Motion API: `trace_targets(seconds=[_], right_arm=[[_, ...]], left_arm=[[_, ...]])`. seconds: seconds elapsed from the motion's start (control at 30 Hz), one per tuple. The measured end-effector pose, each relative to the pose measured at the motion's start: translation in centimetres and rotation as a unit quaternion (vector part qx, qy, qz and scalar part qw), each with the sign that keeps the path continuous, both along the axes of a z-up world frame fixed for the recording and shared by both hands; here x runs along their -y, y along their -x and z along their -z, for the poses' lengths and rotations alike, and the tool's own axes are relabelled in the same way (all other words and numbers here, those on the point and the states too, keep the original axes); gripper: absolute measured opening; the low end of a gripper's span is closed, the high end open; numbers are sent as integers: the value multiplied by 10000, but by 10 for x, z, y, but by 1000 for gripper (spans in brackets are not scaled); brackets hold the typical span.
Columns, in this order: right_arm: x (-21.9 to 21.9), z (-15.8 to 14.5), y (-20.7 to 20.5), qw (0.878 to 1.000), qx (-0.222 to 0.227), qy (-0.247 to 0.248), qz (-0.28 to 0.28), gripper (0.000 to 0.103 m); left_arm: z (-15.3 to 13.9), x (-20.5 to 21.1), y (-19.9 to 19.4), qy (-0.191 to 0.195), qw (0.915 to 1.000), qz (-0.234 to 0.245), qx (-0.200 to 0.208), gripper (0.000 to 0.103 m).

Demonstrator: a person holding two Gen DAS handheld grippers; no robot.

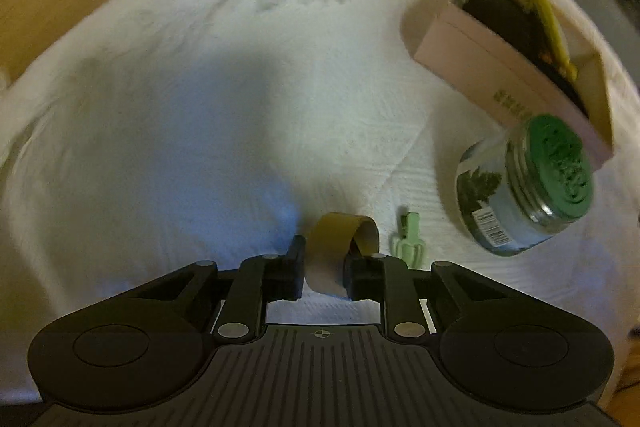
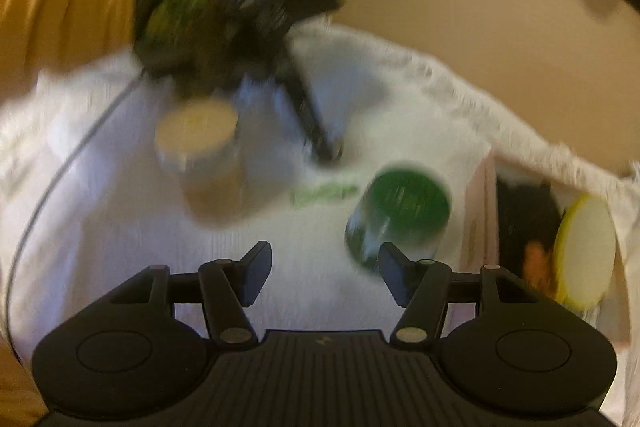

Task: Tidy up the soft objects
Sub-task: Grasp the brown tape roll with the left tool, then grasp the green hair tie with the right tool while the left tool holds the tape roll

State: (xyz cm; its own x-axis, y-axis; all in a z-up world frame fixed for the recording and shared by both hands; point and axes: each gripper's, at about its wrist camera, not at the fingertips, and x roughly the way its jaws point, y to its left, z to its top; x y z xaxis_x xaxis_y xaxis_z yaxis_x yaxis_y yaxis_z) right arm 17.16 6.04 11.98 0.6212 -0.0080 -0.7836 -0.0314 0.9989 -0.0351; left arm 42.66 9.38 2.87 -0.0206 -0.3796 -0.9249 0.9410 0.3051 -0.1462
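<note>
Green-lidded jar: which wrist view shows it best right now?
The left wrist view: the green-lidded jar is sharp, tipped, label and barcode visible. In the right wrist view it is motion-blurred, partly behind a finger.

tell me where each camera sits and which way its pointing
Left wrist view: rides the left gripper, looking steeply down its jaws at the white towel; jaws pinch a tan paper strip.
Right wrist view: rides the right gripper, angled down across the towel; jaws apart, nothing between them; the other gripper shows blurred beyond.
Shared: the towel, the green-lidded jar and the pink box.
</note>
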Motion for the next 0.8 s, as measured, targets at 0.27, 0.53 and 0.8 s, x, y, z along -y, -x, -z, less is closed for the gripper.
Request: trace_targets(seconds=[0.27,0.53,0.8], right_arm=[[60,-39,-99,9935,-739,-817,279,60],[29,33,-192,9677,-2402,-742,-205,60],[22,99,-230,9314,-3579,-668,21,60]], left_arm=[[-68,-66,11,1223,9871,-929,453,22],[-112,-145,50,1813,9597,-1882,1038,22],[-86,-217,67,1893,9377,-2824,714,22]])
